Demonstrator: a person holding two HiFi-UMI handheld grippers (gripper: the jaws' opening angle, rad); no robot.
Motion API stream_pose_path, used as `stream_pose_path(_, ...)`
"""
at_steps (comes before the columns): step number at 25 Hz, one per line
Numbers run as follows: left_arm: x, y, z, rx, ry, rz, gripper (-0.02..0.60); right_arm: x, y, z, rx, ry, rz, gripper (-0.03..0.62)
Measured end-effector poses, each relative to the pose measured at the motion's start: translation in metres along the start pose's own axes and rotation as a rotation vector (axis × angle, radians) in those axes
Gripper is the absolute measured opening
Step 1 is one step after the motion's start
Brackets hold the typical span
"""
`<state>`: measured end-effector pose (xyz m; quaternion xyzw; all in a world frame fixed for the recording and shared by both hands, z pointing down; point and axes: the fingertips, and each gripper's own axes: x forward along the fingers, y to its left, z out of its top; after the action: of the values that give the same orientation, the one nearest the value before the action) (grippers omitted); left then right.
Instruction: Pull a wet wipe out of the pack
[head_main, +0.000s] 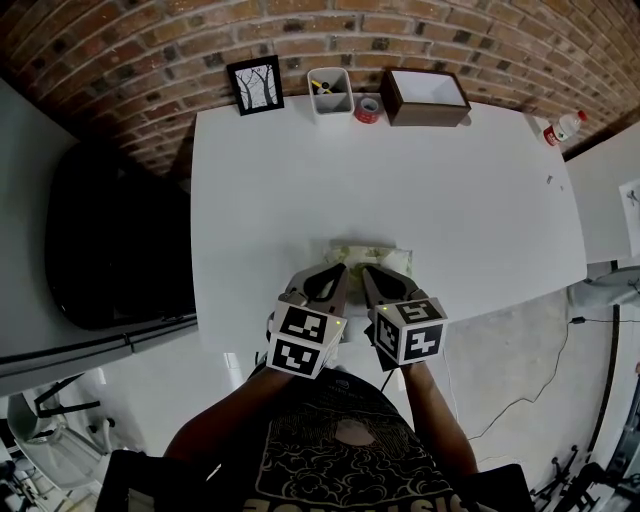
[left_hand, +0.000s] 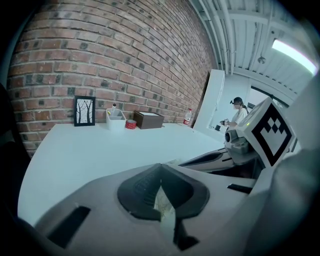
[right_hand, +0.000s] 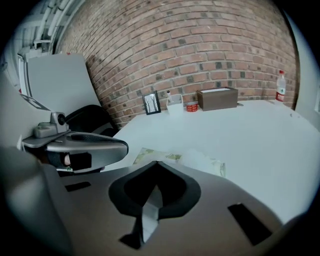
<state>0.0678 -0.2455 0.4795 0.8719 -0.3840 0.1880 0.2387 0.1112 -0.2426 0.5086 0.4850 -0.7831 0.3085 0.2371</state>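
Quick status: the pack (head_main: 385, 256) is flat on the white table (head_main: 300, 180), close to my edge and right in front of both tools. Its long side runs left-to-right across me, so I'm coming at it side-on, not end-on.

The left gripper (head_main: 337, 272) and right gripper (head_main: 369, 272) are side by side, tips at the near edge of the pack. Both have their jaws closed w/ nothing between them. Thru the slit behind the tips I only see the pack's print on the left and bare table on the right.

The left tip sits near the pack's left end and the right one more towards the middle. So imo the right is better placed for the pull and the left could pin the pack down.

From the right gripper view there's a white lump (right_hand: 197, 157) on top of the pack, just past my right tip. Can't tell if that's a wipe poking out or the flap. Either way, whichever one pulls has to open up first.

Other stuff is way off along the far edge by the brick wall:
- a white cup (head_main: 330, 103) w/ a couple of pens or markers in it, one yellowish
- a brown box (head_main: 425, 112), open top, white inside, contents unclear
- a red tape roll (head_main: 368, 110) between them
- a small framed picture (head_main: 255, 85) to the left
- a bottle (head_main: 564, 128) at the far right corner

None of it's in the way.
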Motion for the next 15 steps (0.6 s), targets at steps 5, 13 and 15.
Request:
stream_pose_path(5,-0.004,0.0,0.003,0.005,-0.012,0.01,0.011,-0.007,-0.001,0.007,0.018,-0.036,-0.005,0.015)
stream_pose_path(13,-0.006,-0.006,0.006,0.02,-0.021,0.011,0.011,-0.017,-0.004,0.017,0.035,-0.091,-0.009,0.015)
stream_pose_path(15,-0.007,-0.008,0.007,0.022,-0.022,0.01,0.011,-0.02,-0.005,0.019,0.034,-0.1,-0.01,0.015)
